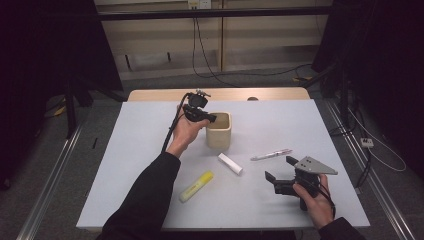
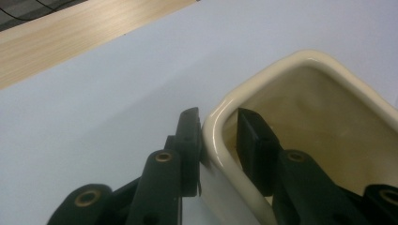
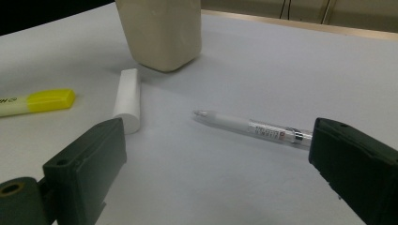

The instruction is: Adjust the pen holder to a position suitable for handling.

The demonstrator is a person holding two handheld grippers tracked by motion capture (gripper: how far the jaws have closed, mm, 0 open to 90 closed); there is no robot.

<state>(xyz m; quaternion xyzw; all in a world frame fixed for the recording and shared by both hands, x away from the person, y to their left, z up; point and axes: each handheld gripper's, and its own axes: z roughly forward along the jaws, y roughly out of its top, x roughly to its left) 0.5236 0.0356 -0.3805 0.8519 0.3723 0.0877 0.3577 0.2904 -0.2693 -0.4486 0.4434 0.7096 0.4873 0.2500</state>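
1. Cream holder [image 1: 219, 131] was seen upright on the grey table [image 1: 150, 150], just above the middle of the high view, with its open top showing.
2. Left gripper [image 1: 212, 118] was found at the holder's left rim in the high view, carried by the left hand [image 1: 186, 131] that came up from the lower left of the frame.
3. In the left gripper view the cream holder's [image 2: 300, 117] wall was seen between the jaws: one jaw outside against the rim, the other inside the cavity. The tongs were recorded as clamped on that wall.
4. Right gripper [image 1: 280, 168] was noted at the lower right of the high view, in the right hand [image 1: 315, 197], low over the table and well apart from the holder.
5. Its tongs were seen wide apart in the right gripper view, with nothing between them.
6. White pen [image 3: 251, 125] was seen lying flat on the table ahead of the right jaws, centre right of that view.
7. White cylinder [image 3: 127, 99] lay flat at centre left of that view, just below the holder's base and apart from it.
8. Yellow highlighter [image 1: 196, 186] lay flat at lower centre of the high view, left of the cylinder and not touching it.
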